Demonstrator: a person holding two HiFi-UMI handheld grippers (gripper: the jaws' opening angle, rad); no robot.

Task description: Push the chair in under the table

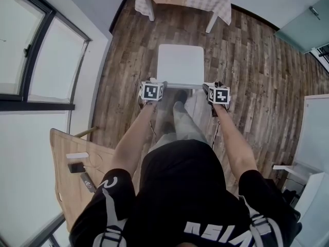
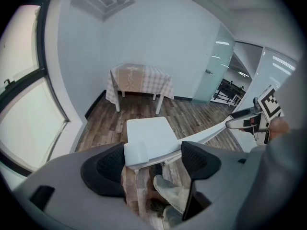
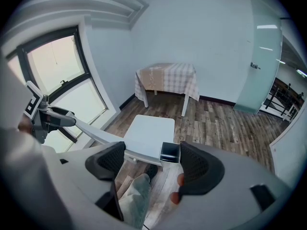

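1. The white chair [image 1: 180, 63] stands on the wooden floor [image 1: 247, 81], between the person and the table [image 1: 210, 22]. Its seat points toward the table and its back is on the person's side.
2. The chair is well apart from the table, and no part of the seat is under it.
3. The left gripper [image 2: 154, 162] is at the left end of the chair's top rail [image 2: 201, 137]. Its jaws are spread wide, and the rail's end sits in the gap just beside the left pad. They do not clench it.
4. The right gripper [image 3: 152, 162] is at the other end of the same rail. Its jaws are also spread wide. The dark hollow end of the rail [image 3: 169, 152] lies in the gap just beside the right pad.
5. In the head view both arms reach forward, with one marker cube at each end of the chair back.
6. The person's leg [image 1: 182, 120] and a dark shoe [image 1: 180, 95] are just behind the chair back.
7. The table carries a checked cloth [image 2: 139, 78] and stands near the far wall.
8. A large window [image 1: 31, 50] is on the left, and a wooden desk [image 1: 72, 184] is low on the left.
9. A glass door [image 3: 259, 56] is on the right.
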